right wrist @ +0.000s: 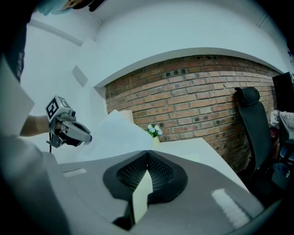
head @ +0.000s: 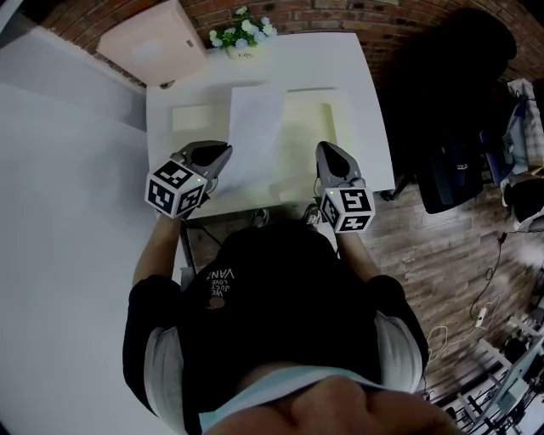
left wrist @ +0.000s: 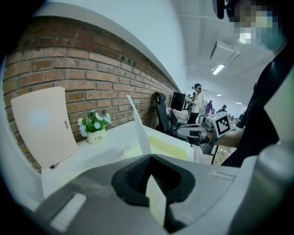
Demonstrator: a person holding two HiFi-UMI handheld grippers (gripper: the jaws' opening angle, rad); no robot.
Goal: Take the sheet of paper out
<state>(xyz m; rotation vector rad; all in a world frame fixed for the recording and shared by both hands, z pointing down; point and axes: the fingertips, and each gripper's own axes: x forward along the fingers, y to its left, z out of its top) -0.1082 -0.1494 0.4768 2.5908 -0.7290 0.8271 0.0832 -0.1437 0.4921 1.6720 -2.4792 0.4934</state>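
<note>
At the near edge of the table (head: 374, 102), the left gripper (head: 223, 153) is clamped tight on a corner of the white sheet of paper (head: 255, 127), which rises tilted over the yellow folder (head: 319, 127). Beside it, the right gripper (head: 325, 147) is closed on the folder's near edge. Farther back, a pot of flowers (head: 244, 34) stands by the brick wall (head: 340, 13).

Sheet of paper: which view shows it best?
The head view: the sheet of paper shows almost whole, over the yellow folder. The left gripper view sees it edge-on; the right gripper view, a tilted face.
</note>
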